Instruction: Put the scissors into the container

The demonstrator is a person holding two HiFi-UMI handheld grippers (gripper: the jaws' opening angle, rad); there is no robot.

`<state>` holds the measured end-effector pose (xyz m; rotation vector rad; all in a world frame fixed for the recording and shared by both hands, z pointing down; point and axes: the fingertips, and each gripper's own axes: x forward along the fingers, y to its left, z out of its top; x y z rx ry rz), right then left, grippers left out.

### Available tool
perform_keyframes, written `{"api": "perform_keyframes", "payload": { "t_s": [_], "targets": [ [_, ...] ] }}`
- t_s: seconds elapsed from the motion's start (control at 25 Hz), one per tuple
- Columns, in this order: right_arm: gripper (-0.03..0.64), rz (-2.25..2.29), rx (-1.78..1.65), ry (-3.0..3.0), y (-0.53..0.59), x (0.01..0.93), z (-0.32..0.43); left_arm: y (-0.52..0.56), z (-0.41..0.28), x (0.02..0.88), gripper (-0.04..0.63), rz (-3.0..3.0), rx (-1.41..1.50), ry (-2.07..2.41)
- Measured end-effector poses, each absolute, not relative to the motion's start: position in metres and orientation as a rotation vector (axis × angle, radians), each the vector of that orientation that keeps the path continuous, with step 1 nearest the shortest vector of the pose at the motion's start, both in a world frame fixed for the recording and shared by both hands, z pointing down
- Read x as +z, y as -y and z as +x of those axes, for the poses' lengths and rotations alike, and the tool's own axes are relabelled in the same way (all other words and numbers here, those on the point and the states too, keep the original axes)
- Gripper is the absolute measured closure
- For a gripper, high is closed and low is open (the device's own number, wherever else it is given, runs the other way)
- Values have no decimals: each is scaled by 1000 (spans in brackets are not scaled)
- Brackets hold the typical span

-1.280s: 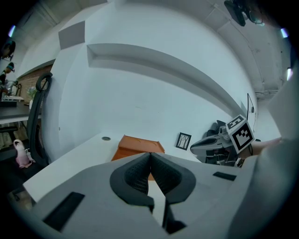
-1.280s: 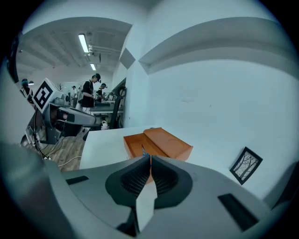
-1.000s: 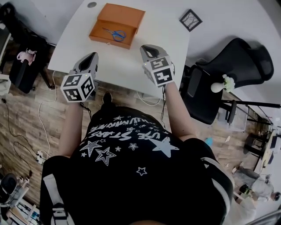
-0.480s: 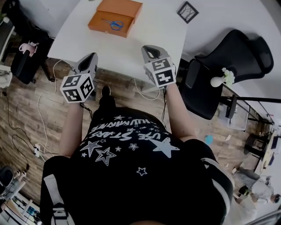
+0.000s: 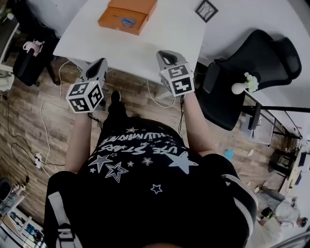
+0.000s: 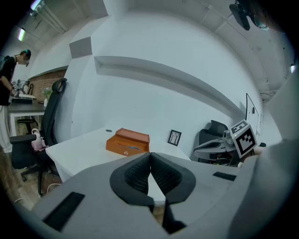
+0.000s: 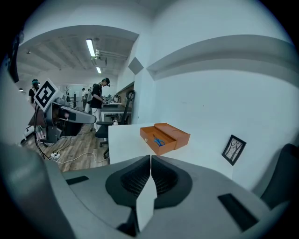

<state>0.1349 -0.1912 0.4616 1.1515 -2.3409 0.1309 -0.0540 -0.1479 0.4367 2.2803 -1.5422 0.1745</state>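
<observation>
The counter (image 5: 160,38) has drawn further ahead of both hand-held grippers over the last second. Its near edge, earlier crossed by the tips of both, is now left well in front of them, and wooden floor (image 5: 29,126) is seen beneath them instead. From this it is judged that the person has stepped back and that the work at the counter is over. A black office chair (image 5: 261,63) is placed off to the right of the right hand-held gripper (image 5: 164,54).

The orange container (image 5: 109,22) is set far ahead on the counter, well apart from either tool and slightly to the left of the left hand-held gripper (image 5: 99,65). Its open front compartment is backed by a raised, closed-looking section.

The left hand-held gripper is shown in its own view with its jaws pressed together and nothing caught between them. The same is seen of the right one in its own view: jaws met, nothing held.

The blue-handled scissors (image 7: 159,140) are found lying flat inside the open compartment of the container, with no other item made out beside them. The task is therefore judged complete, with no further move called for. A small framed picture (image 5: 206,9) is propped far ahead of the right hand-held gripper.
</observation>
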Motion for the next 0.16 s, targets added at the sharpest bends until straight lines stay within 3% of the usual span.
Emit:
{"api": "perform_keyframes", "payload": {
  "t_s": [0.16],
  "targets": [
    [569, 1150, 128, 2351, 186, 460, 136, 144, -53, 436, 577, 2277, 168, 1551]
  ]
}}
